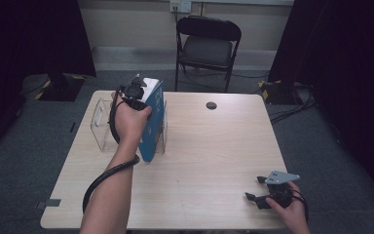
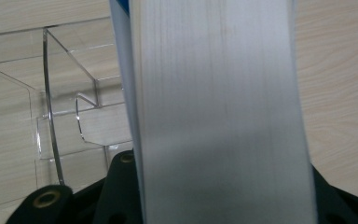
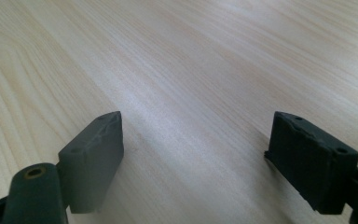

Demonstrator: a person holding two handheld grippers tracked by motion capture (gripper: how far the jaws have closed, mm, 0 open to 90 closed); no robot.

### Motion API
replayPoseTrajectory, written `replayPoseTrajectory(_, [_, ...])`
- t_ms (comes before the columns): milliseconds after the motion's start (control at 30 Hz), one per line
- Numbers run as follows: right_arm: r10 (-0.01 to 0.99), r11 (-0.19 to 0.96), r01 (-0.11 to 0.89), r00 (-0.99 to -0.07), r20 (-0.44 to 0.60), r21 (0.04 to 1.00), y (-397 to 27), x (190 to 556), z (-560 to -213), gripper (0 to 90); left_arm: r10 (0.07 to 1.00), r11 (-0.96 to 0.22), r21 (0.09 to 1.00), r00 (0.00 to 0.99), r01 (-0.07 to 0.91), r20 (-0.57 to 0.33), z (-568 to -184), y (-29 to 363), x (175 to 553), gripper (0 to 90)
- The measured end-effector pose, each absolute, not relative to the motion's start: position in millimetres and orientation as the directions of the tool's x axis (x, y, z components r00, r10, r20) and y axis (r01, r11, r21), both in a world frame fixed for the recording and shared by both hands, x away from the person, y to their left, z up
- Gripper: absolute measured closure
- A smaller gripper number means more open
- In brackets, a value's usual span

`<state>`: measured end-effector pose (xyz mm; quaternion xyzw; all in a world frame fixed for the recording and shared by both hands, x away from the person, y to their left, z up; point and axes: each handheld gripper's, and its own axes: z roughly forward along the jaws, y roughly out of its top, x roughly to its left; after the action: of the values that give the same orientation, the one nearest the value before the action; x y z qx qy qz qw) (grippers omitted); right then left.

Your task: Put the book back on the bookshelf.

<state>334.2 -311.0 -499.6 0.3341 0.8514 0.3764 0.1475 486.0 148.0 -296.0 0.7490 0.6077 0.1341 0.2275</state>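
As the book (image 1: 152, 127) is stiff and heavy, it is clamped by the left gripper (image 1: 135, 93) at its top edge. At five o'clock, the right gripper (image 1: 259, 189) is held wide, empty.

No legible text, label, brand, number or sign. The blue cover of the book (image 1: 152, 127) carries pale markings, too small and blurred to read. The page edges in the left gripper view are blank.
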Motion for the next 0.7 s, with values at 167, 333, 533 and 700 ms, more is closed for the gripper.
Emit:
replayPoseTrajectory(167, [0.681,0.495,0.458,-0.733,-0.002,0.738,-311.1,334.2,-499.3,17.5,0.969,-0.189,0.516,0.244,0.835,-0.039,-299.1,143.9,489.9,61.9])
replayPoseTrajectory(333, [0.681,0.496,0.458,-0.732,-0.003,0.738,-310.9,334.3,-499.4,17.5,0.966,-0.203,0.52,0.255,0.83,-0.03,-299.0,141.3,491.7,61.6])
replayPoseTrajectory(533, [0.681,0.496,0.458,-0.732,-0.003,0.738,-310.9,334.2,-499.4,17.5,0.966,-0.203,0.538,0.256,0.818,-0.025,-299.0,141.9,489.5,60.1])
replayPoseTrajectory(700, [0.681,0.495,0.458,-0.732,-0.003,0.738,-310.9,334.2,-499.4,17.5,0.965,-0.188,0.554,0.259,0.811,-0.052,-298.4,147.4,485.2,57.8])
